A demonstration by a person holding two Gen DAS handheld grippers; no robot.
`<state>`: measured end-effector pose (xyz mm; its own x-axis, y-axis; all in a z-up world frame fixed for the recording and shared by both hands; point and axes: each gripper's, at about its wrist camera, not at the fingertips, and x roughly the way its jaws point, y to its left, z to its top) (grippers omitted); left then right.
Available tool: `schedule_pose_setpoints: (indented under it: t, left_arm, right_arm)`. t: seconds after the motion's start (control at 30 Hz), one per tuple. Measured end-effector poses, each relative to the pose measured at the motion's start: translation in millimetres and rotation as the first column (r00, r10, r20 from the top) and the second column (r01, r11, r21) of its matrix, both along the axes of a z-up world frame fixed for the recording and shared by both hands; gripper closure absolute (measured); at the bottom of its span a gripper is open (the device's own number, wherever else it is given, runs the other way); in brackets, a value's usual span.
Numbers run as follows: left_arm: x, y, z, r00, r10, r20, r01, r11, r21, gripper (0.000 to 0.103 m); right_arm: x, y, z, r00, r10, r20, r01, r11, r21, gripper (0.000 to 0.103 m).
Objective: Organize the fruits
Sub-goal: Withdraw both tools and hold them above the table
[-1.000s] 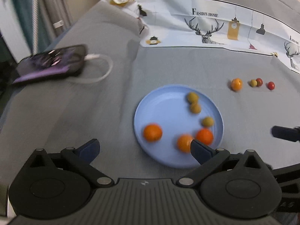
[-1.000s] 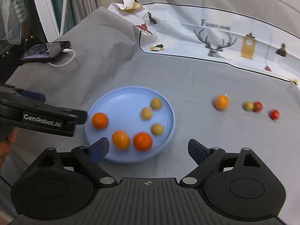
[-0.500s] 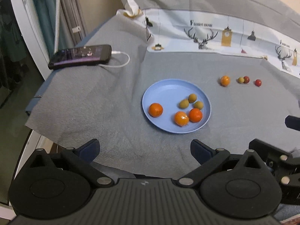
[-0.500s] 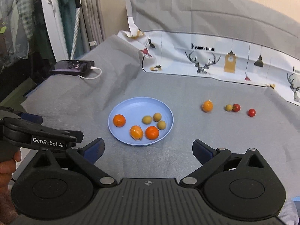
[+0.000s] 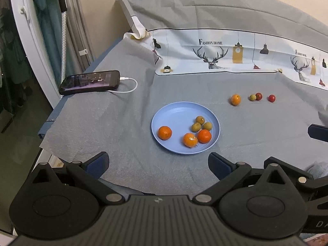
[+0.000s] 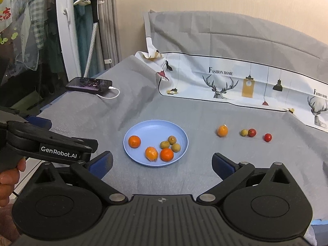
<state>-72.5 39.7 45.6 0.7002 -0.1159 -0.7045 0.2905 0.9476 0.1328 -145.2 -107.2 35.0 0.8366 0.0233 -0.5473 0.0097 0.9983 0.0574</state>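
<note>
Fruit lies in two groups on a grey cloth [image 5: 256, 133]. Blue plate [image 6: 143, 131] holds three oranges [image 6: 134, 141] and three small olive-green fruits [image 6: 164, 144]; the green ones sit clustered on the plate's right half, two oranges just in front of them, one orange alone on the plate's left side. Off the plate, to its right, a row rests on the cloth: one orange [image 6: 222, 130], then a small green fruit [image 6: 244, 132] touching a red one [image 6: 252, 132], then a second red one [image 6: 267, 137] a little apart.

Left gripper [image 5: 158, 164]: jaws spread wide, nothing between them, over the cloth's near edge in front of the plate. Right gripper [image 6: 162, 165]: jaws spread wide and have just been opening, nothing between them, plate beyond the gap. A hand [image 6: 9, 181] grasps the left gripper's handle in the right wrist view.

Phone [image 5: 90, 82] with a white cable [image 5: 129, 87] lies at the cloth's far left corner. Printed white sheet [image 5: 225, 55] lines the back.
</note>
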Motion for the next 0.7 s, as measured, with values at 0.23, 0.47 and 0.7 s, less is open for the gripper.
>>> schedule_pose_setpoints:
  t: [0.23,0.47,0.7]
  left_arm:
    - [-1.2,4.7,0.8,1.000,0.006,0.005,-0.006,1.000,-0.008,0.000]
    - [-0.1,6.7,0.2,1.000,0.001,0.007,-0.001,1.000,-0.013,0.000]
    - [1.1,7.2,-0.9,1.000,0.003,0.002,-0.003,1.000,-0.013,0.000]
  right_arm:
    - [-0.4,3.4,0.9,1.000,0.002,0.005,-0.002,1.000,-0.011,0.001]
    - [0.9,5.1,0.4,1.000,0.004,-0.003,-0.004,1.000,-0.016,0.001]
    - [3.9,6.9,-0.9,1.000,0.008,-0.012,-0.008,1.000,-0.018,0.001]
